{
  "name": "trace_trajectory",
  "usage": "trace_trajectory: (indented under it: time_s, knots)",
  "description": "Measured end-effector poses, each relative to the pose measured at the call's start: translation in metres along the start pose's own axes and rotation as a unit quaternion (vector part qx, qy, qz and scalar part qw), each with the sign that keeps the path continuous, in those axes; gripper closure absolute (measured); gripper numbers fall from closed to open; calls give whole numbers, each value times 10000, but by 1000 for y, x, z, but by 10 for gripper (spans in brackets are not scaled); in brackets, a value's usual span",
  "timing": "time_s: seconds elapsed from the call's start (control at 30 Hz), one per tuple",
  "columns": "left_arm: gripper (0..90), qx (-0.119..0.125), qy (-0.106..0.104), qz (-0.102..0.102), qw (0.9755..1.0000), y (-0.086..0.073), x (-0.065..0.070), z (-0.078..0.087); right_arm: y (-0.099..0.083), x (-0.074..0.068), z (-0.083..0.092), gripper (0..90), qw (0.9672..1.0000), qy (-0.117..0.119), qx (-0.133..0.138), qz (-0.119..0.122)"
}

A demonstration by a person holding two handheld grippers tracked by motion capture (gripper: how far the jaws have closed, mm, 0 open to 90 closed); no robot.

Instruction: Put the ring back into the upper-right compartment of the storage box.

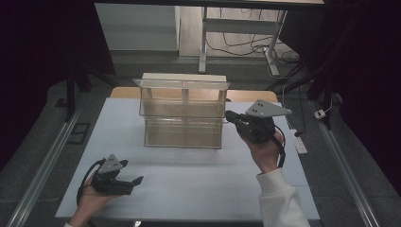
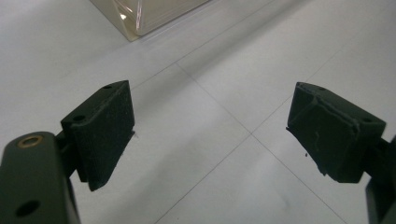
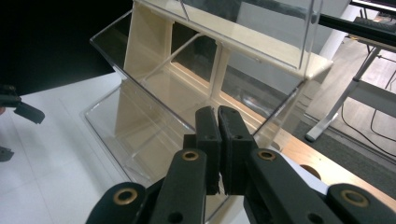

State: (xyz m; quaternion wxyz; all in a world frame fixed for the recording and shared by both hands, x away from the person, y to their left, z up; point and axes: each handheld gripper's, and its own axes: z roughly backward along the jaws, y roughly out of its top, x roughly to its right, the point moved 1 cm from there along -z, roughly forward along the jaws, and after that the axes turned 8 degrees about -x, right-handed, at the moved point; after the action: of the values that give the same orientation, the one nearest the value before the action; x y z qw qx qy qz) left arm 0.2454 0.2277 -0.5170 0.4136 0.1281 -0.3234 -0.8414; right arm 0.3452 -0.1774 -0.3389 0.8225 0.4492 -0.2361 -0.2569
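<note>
**Tongs and Bin Positions**

Left tongs [image 1: 135,182] rest low near the front edge of the white counter [image 1: 198,189], jaws spread wide, holding nothing. Right tongs [image 1: 230,116] are raised just beside the right end of the clear two-tier bin [image 1: 182,113], jaws pressed together, gripping nothing. Both bin tiers appear empty.

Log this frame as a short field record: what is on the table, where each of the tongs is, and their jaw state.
surface: white table
main object: clear two-tier bin organiser, standing at the table's far middle, bins look empty
left tongs: low over the near-left table, jaws wide apart, nothing between them
right tongs: raised at the organiser's right end, jaws pressed together, nothing visibly held
</note>
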Motion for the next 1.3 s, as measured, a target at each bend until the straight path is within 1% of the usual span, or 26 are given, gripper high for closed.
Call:
trace_trajectory:
  time_s: [0.2, 0.47, 0.53, 0.73, 0.8, 0.83, 0.93, 1.03, 1.13, 1.3]
  knots:
    - [148, 7, 0, 9, 10000, 0, 0, 0, 7, -2, -6, 870, 10000, 56, 14, 11]
    - [148, 19, -15, 6, 10000, 0, -1, 1, 22, -6, -12, 870, 9998, 24, -12, 203]
    - [148, 13, -7, 8, 10000, 0, 0, 0, 25, -6, -13, 870, 9998, 21, -18, 220]
    - [147, 16, -15, 2, 10000, 0, 0, 0, 31, -6, -26, 870, 9995, 80, -98, 273]
    - [146, 13, -18, -13, 10000, 0, 0, 0, 32, -7, -32, 870, 9994, 131, -47, 302]
    - [146, 14, -23, -16, 10000, 0, 0, 0, 33, -6, -34, 870, 9994, 122, -68, 315]
    - [146, 3, -21, -25, 10000, 0, 0, 0, 35, -4, -42, 870, 9995, 110, -106, 268]
    - [147, 10, -19, -20, 10000, 0, -1, 0, 39, -3, -47, 870, 9994, 79, -133, 305]
    - [147, 14, -27, -8, 10000, 0, -1, 0, 42, -2, -53, 870, 9995, 93, -125, 273]
    - [147, 12, -24, 1, 10000, 0, -1, 0, 45, 0, -61, 870, 9997, 147, -104, 141]
